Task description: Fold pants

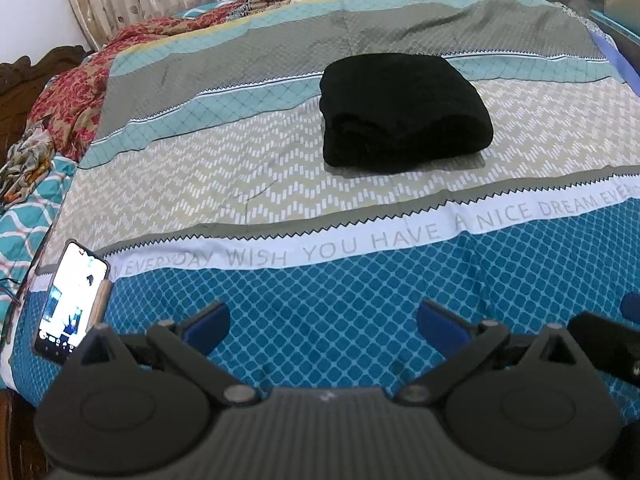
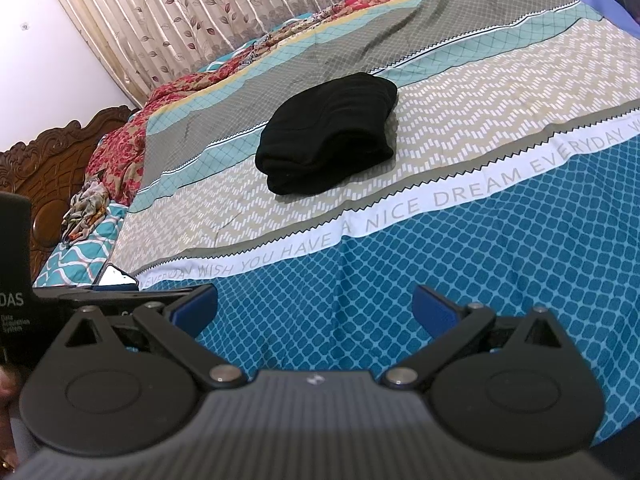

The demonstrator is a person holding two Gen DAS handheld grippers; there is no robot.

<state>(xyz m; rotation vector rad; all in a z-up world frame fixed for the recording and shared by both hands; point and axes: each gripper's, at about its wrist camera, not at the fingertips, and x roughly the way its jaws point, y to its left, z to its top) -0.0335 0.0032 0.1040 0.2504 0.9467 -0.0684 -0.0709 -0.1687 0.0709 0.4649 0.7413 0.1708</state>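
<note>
While both hover over the bed's near edge, the left gripper (image 1: 323,322) and right gripper (image 2: 315,306) stand wide apart, holding nothing; a lit phone (image 1: 70,302) lies by the near left corner; farther in, mid-bedspread (image 1: 240,184), sit the folded black pants (image 1: 404,110).

Two handheld grippers side by side at the near edge, the left gripper (image 1: 323,326) and the right gripper (image 2: 315,312) each pointing toward the far side with blue-padded jaws spread wide apart, gripping nothing.
</note>
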